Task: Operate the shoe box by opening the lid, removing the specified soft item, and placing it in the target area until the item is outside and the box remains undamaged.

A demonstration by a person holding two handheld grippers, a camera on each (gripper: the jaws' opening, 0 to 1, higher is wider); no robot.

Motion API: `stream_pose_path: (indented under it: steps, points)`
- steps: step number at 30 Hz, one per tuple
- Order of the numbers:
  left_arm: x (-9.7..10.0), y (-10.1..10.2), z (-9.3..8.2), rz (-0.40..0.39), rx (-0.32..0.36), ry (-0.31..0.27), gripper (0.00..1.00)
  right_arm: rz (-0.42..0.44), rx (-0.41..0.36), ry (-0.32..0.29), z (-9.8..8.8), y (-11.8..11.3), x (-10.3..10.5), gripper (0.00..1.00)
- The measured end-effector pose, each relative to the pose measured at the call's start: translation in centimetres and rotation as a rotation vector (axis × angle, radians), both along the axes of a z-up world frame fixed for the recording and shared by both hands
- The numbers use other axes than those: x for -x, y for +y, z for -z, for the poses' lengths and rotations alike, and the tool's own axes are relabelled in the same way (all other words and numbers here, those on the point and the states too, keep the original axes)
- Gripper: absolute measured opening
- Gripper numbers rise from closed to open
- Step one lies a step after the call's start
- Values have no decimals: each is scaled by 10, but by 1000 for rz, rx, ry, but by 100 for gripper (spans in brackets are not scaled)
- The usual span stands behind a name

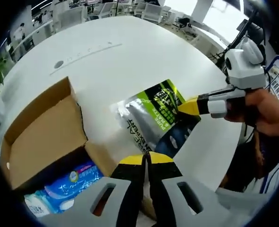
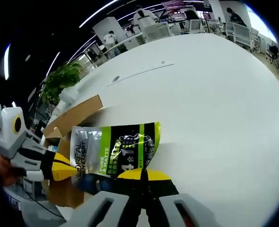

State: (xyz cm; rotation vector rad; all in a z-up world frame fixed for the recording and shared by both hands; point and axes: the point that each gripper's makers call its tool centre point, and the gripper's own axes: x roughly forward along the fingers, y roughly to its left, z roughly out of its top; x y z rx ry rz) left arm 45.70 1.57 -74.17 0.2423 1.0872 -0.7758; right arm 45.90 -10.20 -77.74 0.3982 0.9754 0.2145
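The open cardboard shoe box (image 1: 45, 142) sits at the left, lid folded back; it shows again as the box (image 2: 73, 116). Blue and white packets (image 1: 71, 182) lie inside. A silver, green and black soft pouch (image 1: 153, 116) is outside, next to the box's right wall, over the white table (image 1: 130, 52). My right gripper (image 1: 189, 108) comes in from the right, shut on the pouch's edge. In the right gripper view the right gripper (image 2: 143, 175) pinches the pouch (image 2: 115, 151). My left gripper (image 1: 147, 158) is shut, tips touching the pouch's near end; the left gripper (image 2: 66, 171) meets the pouch's left edge.
A person's hand (image 1: 266, 111) holds the right gripper at the table's right edge. The round white table has a small grey disc (image 1: 58, 64) far off. Office chairs and desks (image 2: 177, 23) stand beyond the table, and a green plant (image 2: 61, 78) at the left.
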Motion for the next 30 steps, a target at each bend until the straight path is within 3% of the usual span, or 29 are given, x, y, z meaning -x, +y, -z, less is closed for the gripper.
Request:
stream_pose_path:
  steps: [5,15,22,30]
  points:
    - [-2,1,2,7,-47,-23,1,2,-5,3,3,3,-5,0]
    - [-5,0,7,4,-58,-10,4,29,-33,10,8,-1,-15,0]
    - [-6,1,9,-38,-81,34,4,42,-42,17,12,-2,-17,0]
    - [-2,0,5,-34,-32,27,6,37,-42,13,13,2,-21,0]
